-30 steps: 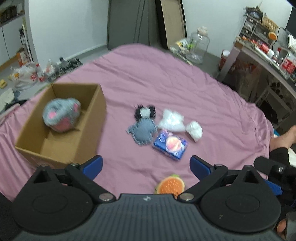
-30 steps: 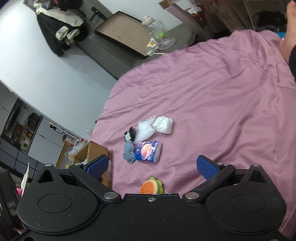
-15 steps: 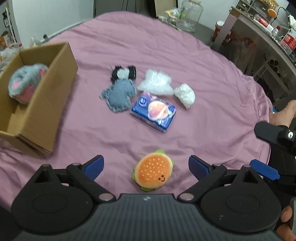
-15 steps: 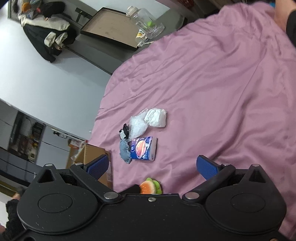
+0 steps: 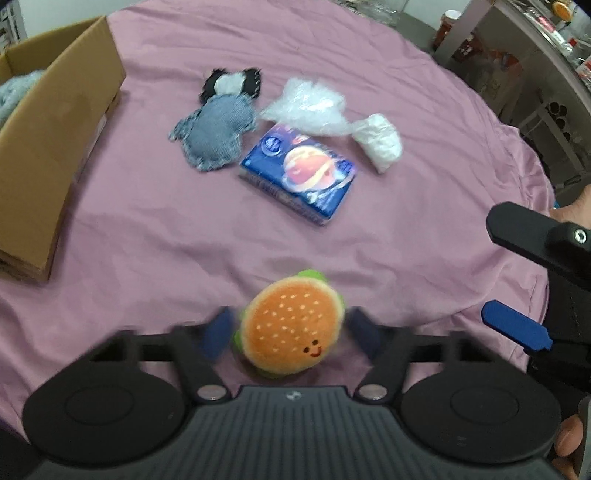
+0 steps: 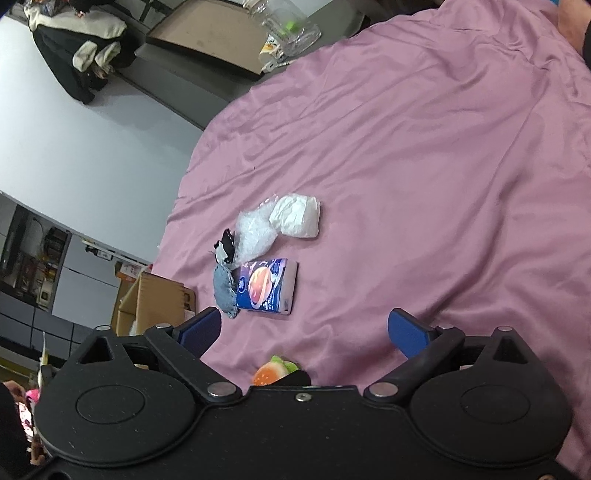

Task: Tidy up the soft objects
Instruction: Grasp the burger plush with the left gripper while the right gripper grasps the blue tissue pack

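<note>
A plush hamburger (image 5: 291,325) lies on the pink bedspread (image 5: 369,74), between the blurred blue fingers of my left gripper (image 5: 291,334), which close in on its sides. Beyond it lie a blue tissue pack (image 5: 299,173), a denim plush (image 5: 214,133), a black-and-white plush (image 5: 232,83), a clear plastic bag (image 5: 306,107) and a white wad (image 5: 378,140). A cardboard box (image 5: 55,129) stands at the left. My right gripper (image 6: 306,332) is open and empty above the bed; the hamburger (image 6: 273,371) shows at its lower edge.
The right gripper's body (image 5: 535,240) shows at the right edge of the left wrist view. A grey plush (image 5: 14,96) lies inside the box. A glass jar (image 6: 284,22) and a flat board (image 6: 207,33) are on the floor beyond the bed.
My left gripper moved forward and down to the plush hamburger, and its fingers have come in from wide open to either side of it. The right gripper tilted slightly and stayed open.
</note>
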The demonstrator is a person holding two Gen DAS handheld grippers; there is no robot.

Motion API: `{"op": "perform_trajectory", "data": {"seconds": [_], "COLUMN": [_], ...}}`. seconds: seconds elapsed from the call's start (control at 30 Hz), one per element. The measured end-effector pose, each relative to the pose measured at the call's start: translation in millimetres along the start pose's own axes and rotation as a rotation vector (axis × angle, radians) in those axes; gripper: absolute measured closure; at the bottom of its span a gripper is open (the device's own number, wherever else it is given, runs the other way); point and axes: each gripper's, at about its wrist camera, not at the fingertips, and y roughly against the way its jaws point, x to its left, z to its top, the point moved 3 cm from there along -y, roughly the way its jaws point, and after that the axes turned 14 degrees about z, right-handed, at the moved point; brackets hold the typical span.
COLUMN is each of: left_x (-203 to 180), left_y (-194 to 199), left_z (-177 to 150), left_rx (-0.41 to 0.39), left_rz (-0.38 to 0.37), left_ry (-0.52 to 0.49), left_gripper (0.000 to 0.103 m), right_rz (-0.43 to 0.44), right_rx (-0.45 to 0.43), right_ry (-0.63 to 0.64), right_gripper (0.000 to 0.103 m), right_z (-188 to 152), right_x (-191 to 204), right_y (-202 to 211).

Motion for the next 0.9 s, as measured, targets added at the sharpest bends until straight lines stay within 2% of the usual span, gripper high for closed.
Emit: {"op": "perform_trajectory", "data": {"seconds": [0.1,0.47,0.57,0.63,0.9], "left_x": [7.6,37.6,46.3,51.2,68.2], "left_y": [-0.5,9.4,10.3,10.7,16.1], "left_z": [0.9,19.0,23.5,24.4,34.4], "left_rx": [-0.005,-0.056,-0.066,-0.063,-0.092], "left_rz": [-0.011,0.005,0.014,0.012,0.027], "left_ry": [0.028,0.059,0.067,0.073,0.082], "left_gripper": [0.057,0.057,0.057,0.057,0.057], "right_rz": [-0.003,0.044,0.053,0.050,0.027], "right_rx": [0.010,-0.032,-0.021,-0.011,0.004], "right_ry": [0.001,0.006,-0.024,-0.041,-0.034], "right_gripper": [0.011,0.013,0.019,0.023,0.025], "right_z": [-1.6,3.7,2.9,1.3,-1.5], "right_x": [2.4,7.4,5.3,3.9,8.2], "right_y": [-9.9,-35.7,-47.0,-55.3,-78.5]}}
